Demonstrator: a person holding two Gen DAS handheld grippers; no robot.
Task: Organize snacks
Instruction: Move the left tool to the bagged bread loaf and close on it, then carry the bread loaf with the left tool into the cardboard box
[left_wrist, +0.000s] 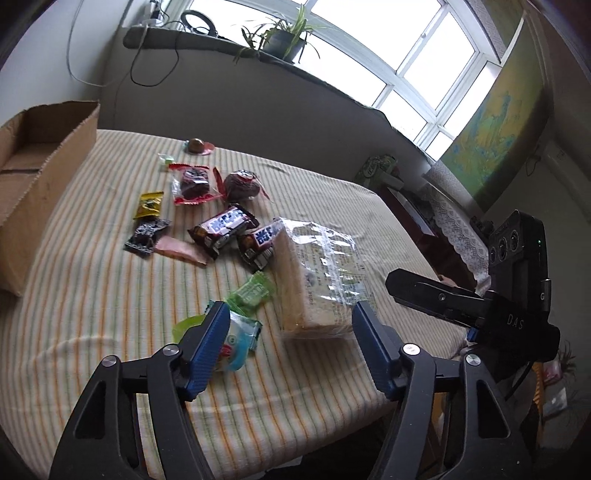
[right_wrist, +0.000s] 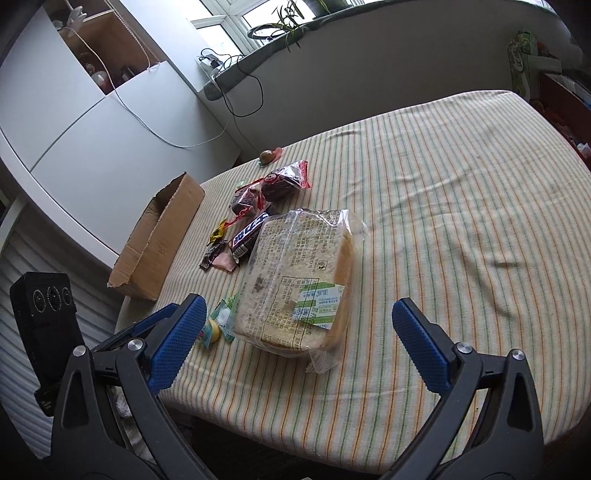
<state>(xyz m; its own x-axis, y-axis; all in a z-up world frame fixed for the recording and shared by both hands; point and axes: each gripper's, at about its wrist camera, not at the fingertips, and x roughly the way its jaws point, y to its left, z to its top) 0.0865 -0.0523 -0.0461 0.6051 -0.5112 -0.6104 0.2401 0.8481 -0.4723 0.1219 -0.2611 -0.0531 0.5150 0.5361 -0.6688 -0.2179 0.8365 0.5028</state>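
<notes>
Both grippers hang over the near edge of a striped tablecloth (left_wrist: 110, 295) with their blue-padded jaws spread wide and nothing between them. Far to the left of the left gripper (left_wrist: 290, 341) stands an open cardboard box (left_wrist: 40, 177), well apart from the snacks. Ahead and left of that gripper lie a small yellow packet (left_wrist: 149, 204) and a dark packet (left_wrist: 147, 234) just beneath it, with a pink wrapper (left_wrist: 181, 252) beside the dark one. Farther ahead sit two clear-wrapped dark cakes (left_wrist: 194, 184), and nearer, two brown chocolate bars (left_wrist: 223, 229) side by side. Just beyond the left jaw lie a green candy (left_wrist: 251, 291) and a blue-and-white sweet packet (left_wrist: 240, 336), the packet partly hidden by the jaw pad. Straight ahead, between the two jaws in view but beyond their tips, rests a bagged loaf of sliced bread (left_wrist: 317, 273). From the right gripper (right_wrist: 299, 330), the same loaf (right_wrist: 295, 284) lies directly ahead, closer to the left jaw, with the small sweets just left of it and open striped cloth to the right. The right gripper (left_wrist: 443, 299) shows at the right of the left wrist view, beside the loaf.
</notes>
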